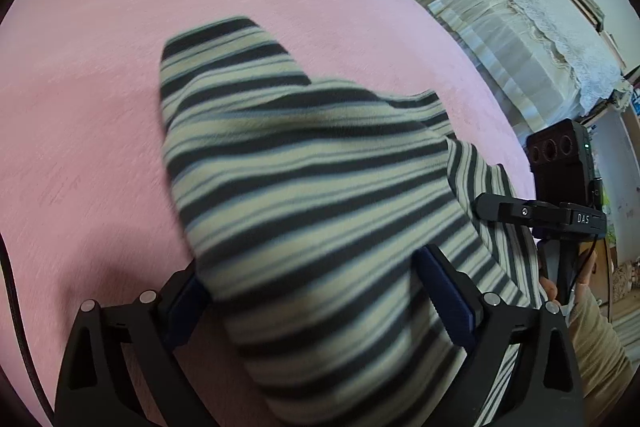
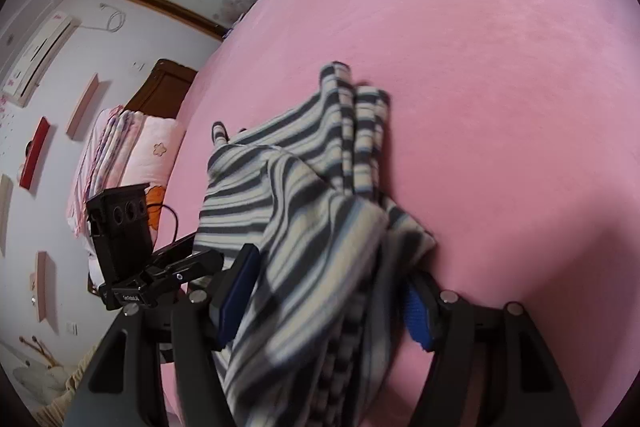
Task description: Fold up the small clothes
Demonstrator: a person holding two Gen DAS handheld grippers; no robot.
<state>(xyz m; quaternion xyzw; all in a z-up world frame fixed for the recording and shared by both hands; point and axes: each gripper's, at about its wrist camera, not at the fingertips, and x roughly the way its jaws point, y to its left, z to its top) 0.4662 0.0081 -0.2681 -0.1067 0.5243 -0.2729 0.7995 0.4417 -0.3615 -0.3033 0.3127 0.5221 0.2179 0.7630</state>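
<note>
A bed [image 1: 100, 75] covered in a plain pink, slightly fuzzy blanket fills most of both views, its surface smooth and its far edge curving along the upper right of the left wrist picture. A striped garment [image 1: 304, 187] in dark grey and cream lies across it, from the centre of that frame to the bottom. In the right wrist picture its far end [image 2: 352, 123] rests bunched in narrow folds at frame centre.
</note>
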